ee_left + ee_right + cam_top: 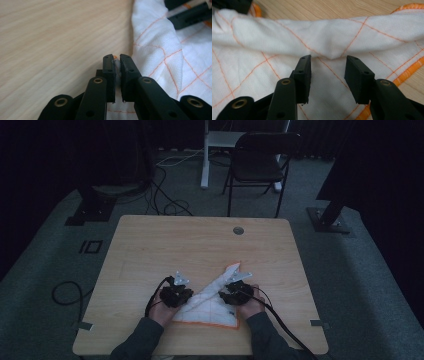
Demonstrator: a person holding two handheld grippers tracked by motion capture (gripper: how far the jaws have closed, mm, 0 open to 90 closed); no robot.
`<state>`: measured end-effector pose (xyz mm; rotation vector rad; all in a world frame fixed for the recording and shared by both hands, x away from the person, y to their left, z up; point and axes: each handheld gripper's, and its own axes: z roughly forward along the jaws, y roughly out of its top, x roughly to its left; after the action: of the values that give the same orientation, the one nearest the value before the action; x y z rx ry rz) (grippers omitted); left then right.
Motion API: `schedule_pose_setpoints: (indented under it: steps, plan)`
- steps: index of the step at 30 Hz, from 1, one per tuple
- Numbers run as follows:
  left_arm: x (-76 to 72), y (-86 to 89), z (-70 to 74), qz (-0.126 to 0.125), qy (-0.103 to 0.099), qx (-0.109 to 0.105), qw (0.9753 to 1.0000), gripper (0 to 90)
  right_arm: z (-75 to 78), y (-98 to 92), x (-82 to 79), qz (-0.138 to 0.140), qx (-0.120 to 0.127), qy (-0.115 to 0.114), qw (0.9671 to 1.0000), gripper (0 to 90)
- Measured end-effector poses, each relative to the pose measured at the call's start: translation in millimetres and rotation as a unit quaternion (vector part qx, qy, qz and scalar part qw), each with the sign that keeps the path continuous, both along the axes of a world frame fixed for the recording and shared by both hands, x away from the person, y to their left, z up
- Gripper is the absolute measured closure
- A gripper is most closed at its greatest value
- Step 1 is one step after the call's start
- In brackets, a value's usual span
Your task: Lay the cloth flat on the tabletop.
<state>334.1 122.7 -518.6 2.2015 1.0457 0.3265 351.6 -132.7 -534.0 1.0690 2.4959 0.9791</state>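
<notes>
While the left tongs (pixel 117 75) pinch the white cloth's (pixel 160 50) edge, the right tongs (pixel 328 75) stand spread over it.

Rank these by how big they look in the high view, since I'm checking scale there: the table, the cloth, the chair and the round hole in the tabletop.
1. table
2. chair, though it stands farther off, so its true size is unsure
3. cloth
4. round hole
</notes>
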Motion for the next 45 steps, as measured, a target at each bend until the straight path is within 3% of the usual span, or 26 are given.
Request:
schedule_pose_setpoints:
  steps: [4,9,13,16,21,28,34,41,45]
  plan:
    - [1.0,9.7,5.6,0.027,-0.015,-0.003,0.9995,84.9,0.0,-1.3,0.2,-0.001,0.002,0.004,1.0000,57.1]
    - [3.2,33.2,12.7,0.074,-0.028,-0.008,0.9968,85.0,0.9,-3.0,-0.4,-0.003,-0.010,0.004,0.9999,58.5]
    - [2.0,50.0,13.4,0.100,-0.028,-0.016,0.9944,85.0,1.2,-3.7,0.3,-0.002,-0.010,0.006,0.9999,59.0]
    - [1.0,50.2,8.7,0.107,-0.024,-0.012,0.9939,85.0,1.3,-3.9,0.6,-0.001,-0.009,0.007,0.9999,59.5]
    - [3.8,51.3,5.0,0.104,-0.011,-0.019,0.9943,82.1,1.4,-4.0,0.7,-0.001,-0.010,0.007,0.9999,59.5]
    - [14.2,53.7,16.1,0.110,-0.027,-0.036,0.9929,72.0,1.3,-3.7,0.5,0.000,-0.011,0.006,0.9999,59.4]
    - [28.9,39.4,17.9,0.093,-0.028,-0.041,0.9945,68.7,1.2,-3.6,0.4,-0.001,-0.011,0.005,0.9999,59.5]
    - [44.0,15.5,7.7,0.057,0.002,-0.045,0.9974,65.3,1.1,-3.6,0.2,-0.002,-0.010,0.005,0.9999,59.4]
    - [48.1,5.9,0.3,0.042,0.023,-0.047,0.9978,62.9,1.0,-3.8,0.2,-0.002,-0.009,0.005,0.9999,59.4]
